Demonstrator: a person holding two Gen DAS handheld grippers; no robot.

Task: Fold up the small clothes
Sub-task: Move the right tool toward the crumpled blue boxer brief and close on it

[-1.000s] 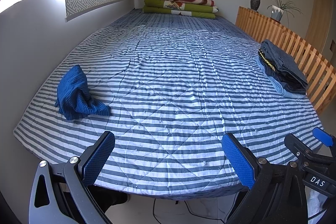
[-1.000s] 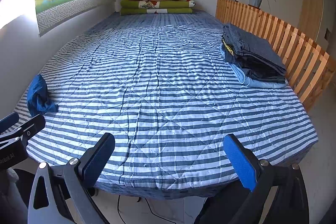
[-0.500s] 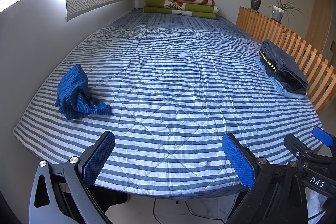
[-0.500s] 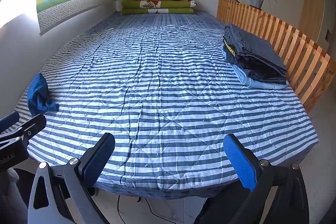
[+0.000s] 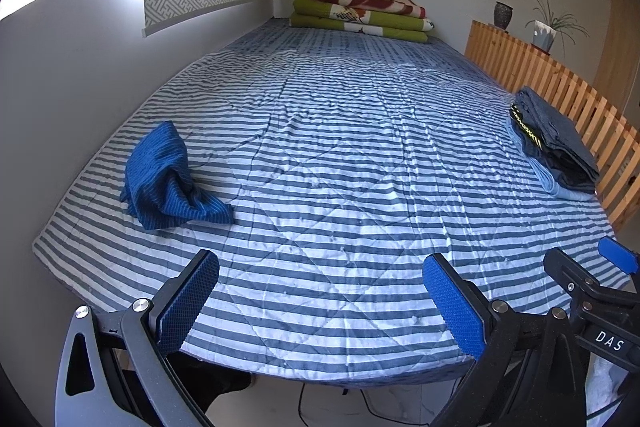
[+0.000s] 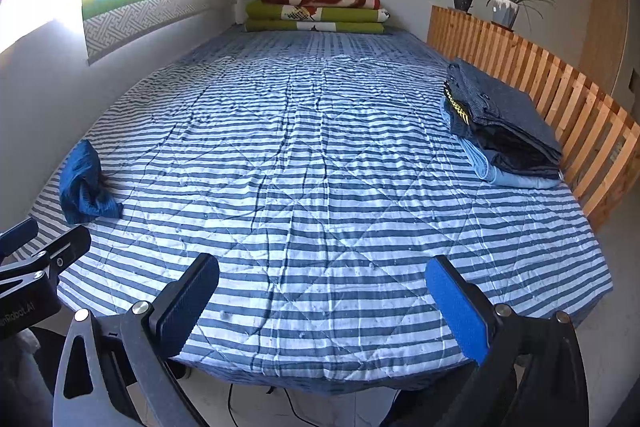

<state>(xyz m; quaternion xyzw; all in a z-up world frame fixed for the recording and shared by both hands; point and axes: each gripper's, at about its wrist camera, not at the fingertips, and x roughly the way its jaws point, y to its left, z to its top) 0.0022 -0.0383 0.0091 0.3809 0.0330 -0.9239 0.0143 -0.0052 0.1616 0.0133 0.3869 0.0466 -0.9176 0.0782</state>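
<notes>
Both jaws are spread wide with nothing between them: left gripper (image 5: pixel 320 303) and right gripper (image 6: pixel 324 307) hover side by side at the bed's (image 5: pixel 360 167) near edge. Crumpled blue garment (image 5: pixel 168 179) lies ahead-left of the left jaws, well apart. Looks like the reach-and-grab step, so next is swinging left toward it.

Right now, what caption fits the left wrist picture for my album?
Open left gripper faces a crumpled blue striped garment on the striped quilt, opposite a stack of folded clothes.
</notes>
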